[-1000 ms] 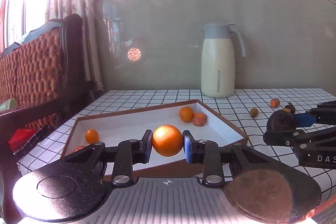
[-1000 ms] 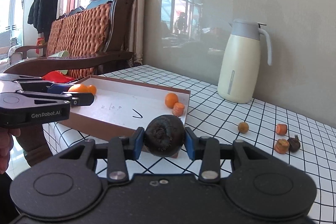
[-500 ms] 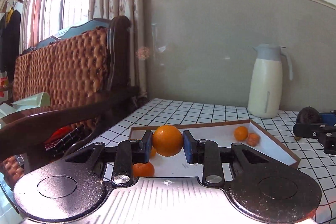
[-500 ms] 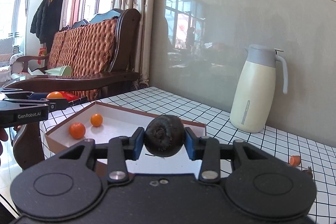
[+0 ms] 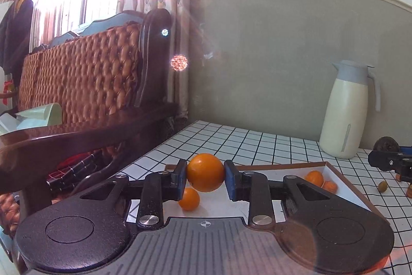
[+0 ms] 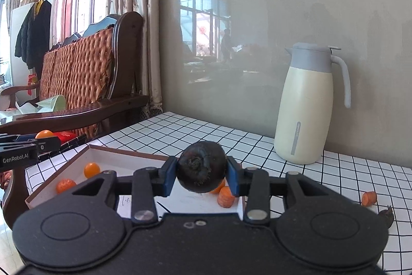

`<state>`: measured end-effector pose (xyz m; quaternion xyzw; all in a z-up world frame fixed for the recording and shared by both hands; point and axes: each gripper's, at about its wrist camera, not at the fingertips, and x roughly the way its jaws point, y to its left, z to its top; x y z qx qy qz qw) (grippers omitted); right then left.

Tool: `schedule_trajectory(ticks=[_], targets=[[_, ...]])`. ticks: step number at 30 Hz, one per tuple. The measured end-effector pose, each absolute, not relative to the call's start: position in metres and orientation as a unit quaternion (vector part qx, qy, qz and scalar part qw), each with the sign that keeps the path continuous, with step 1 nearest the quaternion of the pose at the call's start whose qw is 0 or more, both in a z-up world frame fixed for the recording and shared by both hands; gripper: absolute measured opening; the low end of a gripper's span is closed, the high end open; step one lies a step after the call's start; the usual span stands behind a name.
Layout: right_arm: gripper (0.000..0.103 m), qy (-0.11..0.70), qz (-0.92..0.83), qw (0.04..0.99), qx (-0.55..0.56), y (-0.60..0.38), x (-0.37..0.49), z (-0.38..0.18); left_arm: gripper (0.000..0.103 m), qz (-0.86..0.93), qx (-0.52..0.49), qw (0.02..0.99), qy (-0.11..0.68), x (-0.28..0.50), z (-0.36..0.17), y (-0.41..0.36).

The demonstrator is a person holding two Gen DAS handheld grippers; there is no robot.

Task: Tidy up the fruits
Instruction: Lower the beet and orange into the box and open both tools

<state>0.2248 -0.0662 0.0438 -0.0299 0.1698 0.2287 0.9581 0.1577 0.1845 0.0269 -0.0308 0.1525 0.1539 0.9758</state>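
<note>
My left gripper [image 5: 205,178] is shut on an orange [image 5: 205,172] and holds it above the near left part of a shallow white box with a brown rim [image 5: 347,186]. My right gripper [image 6: 202,178] is shut on a dark round fruit [image 6: 202,166] above the box's right side [image 6: 59,174]. Small oranges lie in the box [image 5: 189,199] [image 5: 314,177] [image 6: 92,169] [image 6: 65,185]. An orange chunk [image 6: 226,199] lies by my right fingers. The left gripper shows at the left of the right wrist view [image 6: 41,142].
A cream jug with a grey lid [image 6: 306,105] stands at the back of the checked table [image 6: 334,172]. Loose pieces lie right of the box [image 6: 369,198] [image 6: 386,215] [image 5: 383,186]. A wooden sofa with a woven back [image 5: 77,84] stands left of the table.
Both grippers have swung to the left and closer over the box, each still holding its fruit. The jug and loose pieces have shifted right in both views.
</note>
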Motion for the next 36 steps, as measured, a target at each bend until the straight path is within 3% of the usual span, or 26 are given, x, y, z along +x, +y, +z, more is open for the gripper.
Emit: schedule_trajectory(ticks=[36], targets=[[0.032, 0.244, 0.23, 0.941, -0.051, -0.04, 0.295, 0.015, 0.031, 0.148, -0.037, 0.964, 0.216, 0.227, -0.005, 0.198]])
